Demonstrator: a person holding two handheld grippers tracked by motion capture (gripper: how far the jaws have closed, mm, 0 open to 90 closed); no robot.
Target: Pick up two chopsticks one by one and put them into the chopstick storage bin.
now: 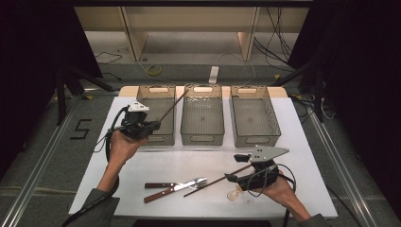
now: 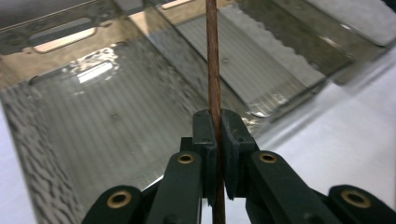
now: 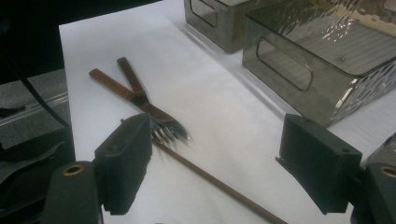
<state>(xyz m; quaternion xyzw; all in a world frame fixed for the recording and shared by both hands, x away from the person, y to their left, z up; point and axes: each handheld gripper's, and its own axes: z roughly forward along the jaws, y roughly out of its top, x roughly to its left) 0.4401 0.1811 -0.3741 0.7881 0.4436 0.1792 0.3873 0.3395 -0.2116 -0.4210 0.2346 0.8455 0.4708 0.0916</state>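
Note:
A thin brown chopstick (image 1: 172, 105) is clamped in my left gripper (image 1: 147, 126), which is shut on its lower end. The stick slants up and right over the left smoky bin (image 1: 161, 140). In the left gripper view the pads (image 2: 205, 135) pinch the chopstick (image 2: 213, 60) above that bin's bare floor (image 2: 93, 140). My right gripper (image 1: 236, 167) stands open low over a second chopstick (image 1: 213, 182) lying on the white sheet. In the right gripper view that chopstick (image 3: 210, 179) lies between the wide jaws, untouched by them. Its tip rests by the tines of two crossed wood-handled forks (image 3: 140, 98).
Three smoky plastic bins stand in a row at the back, the middle bin (image 1: 202, 140) and right bin (image 1: 255, 141) bare inside. The forks (image 1: 175, 187) lie near the front edge of the white sheet (image 1: 189, 158). A small pale translucent object (image 1: 234, 194) sits beside the right hand.

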